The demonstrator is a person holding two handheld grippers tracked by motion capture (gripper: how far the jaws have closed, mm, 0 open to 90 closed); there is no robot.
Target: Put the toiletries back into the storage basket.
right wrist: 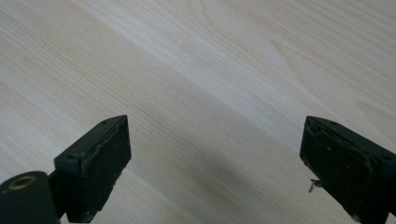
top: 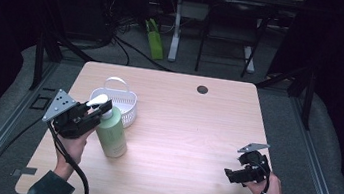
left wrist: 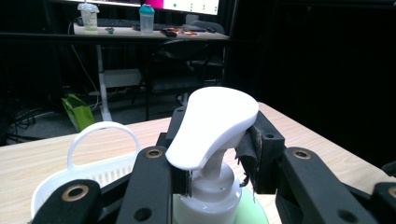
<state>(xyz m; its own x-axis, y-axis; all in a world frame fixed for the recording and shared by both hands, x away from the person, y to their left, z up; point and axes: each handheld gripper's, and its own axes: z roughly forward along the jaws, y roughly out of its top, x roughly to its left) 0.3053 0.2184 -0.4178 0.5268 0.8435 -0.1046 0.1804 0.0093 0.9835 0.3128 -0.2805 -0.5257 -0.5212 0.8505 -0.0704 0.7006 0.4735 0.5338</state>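
Desk [top: 189, 144]: pale wood top with rounded corners, running from the near edge where the person stands out to a small dark round hole [top: 202, 89] near the far edge; bare wood across the middle and right
Person: two forearms in dark sleeves come in from the near edge, one hand per tool
Green bottle [top: 112, 134]: pale green pump bottle on the left part of the desk, leaning a little to the left, its base near the front-left area; it stands just in front of the basket
White basket [top: 118, 102]: small slotted plastic basket with an arched handle, just behind the bottle on the far-left side; from the left gripper view it sits to the left of the pump
Left hand-held gripper [top: 93, 113]: held at the left beside the bottle top, grey three-cornered plate on top, cable trailing off the near edge; its two black jaws are closed in on the bottle's white neck, one on each side, right under the pump head
Right hand-held gripper [top: 231, 175]: held low over the near-right part of the desk, well apart from bottle and basket; jaws spread wide with only bare wood between them
Pump head [left wrist: 212, 126]: white, broad and flat, sitting above the jaws and pointing toward the basket side
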